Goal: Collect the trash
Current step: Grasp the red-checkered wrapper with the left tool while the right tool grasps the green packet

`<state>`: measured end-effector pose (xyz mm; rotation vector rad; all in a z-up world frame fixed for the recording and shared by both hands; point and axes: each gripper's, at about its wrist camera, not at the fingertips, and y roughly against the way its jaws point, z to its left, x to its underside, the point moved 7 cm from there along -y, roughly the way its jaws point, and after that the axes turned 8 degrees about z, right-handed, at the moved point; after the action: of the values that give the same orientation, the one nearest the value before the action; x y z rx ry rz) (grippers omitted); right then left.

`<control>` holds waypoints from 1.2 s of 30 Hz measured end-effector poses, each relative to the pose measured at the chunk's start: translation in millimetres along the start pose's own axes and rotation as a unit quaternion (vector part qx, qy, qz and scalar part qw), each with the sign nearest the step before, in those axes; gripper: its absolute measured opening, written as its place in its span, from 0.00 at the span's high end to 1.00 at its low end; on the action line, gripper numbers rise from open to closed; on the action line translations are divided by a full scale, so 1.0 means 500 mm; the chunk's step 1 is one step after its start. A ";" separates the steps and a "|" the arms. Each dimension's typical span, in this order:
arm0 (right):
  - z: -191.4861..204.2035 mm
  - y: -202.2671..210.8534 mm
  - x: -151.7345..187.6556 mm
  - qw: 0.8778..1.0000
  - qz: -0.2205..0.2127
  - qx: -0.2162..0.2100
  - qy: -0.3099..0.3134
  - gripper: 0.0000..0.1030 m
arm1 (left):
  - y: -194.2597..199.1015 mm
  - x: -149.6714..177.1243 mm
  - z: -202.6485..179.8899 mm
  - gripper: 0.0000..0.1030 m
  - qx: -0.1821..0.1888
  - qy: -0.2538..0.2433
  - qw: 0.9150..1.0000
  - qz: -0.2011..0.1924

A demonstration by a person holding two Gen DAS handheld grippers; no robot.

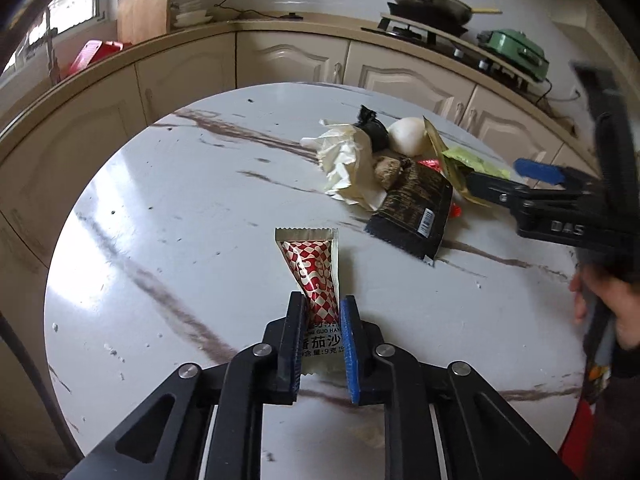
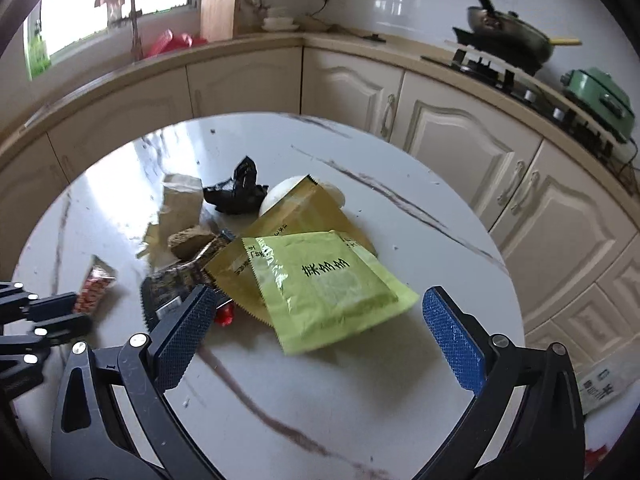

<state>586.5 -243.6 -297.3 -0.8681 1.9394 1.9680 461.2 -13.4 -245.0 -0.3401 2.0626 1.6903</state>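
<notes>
The left gripper (image 1: 322,310) is pinched on a red-checked sauce packet (image 1: 316,276), which sticks out past its fingertips. The right gripper (image 2: 320,312) is spread wide and empty, a green packet (image 2: 324,284) lying between its fingers.

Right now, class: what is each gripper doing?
Left gripper: closed on the red-checked sauce packet.
Right gripper: open, holding nothing, with the green packet in front of it.

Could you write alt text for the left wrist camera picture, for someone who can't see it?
The left gripper has its fingers closed on a red-and-white checked sauce sachet lying on a round marble table. A pile of wrappers lies beyond, with the right gripper reaching in.
</notes>
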 end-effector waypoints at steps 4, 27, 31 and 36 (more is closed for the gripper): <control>-0.004 -0.005 0.000 1.000 0.002 -0.015 -0.012 0.39 | 0.033 0.014 0.027 0.88 0.017 0.011 1.000 -0.006; -0.019 0.119 0.085 0.992 -0.053 -0.096 -0.060 0.99 | 0.169 0.071 -0.089 0.88 0.033 -0.014 0.998 -0.043; -0.012 0.190 0.113 0.986 -0.078 -0.132 -0.072 0.99 | 0.194 0.082 -0.122 0.88 0.042 -0.023 0.998 -0.049; -0.011 0.249 0.165 0.978 -0.094 -0.166 -0.087 0.99 | 0.220 0.107 -0.173 0.88 0.049 -0.038 0.997 -0.050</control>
<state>452.6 -278.9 -241.2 -0.8846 1.4030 2.2026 348.1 -68.6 -163.6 -0.3361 2.0294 1.5142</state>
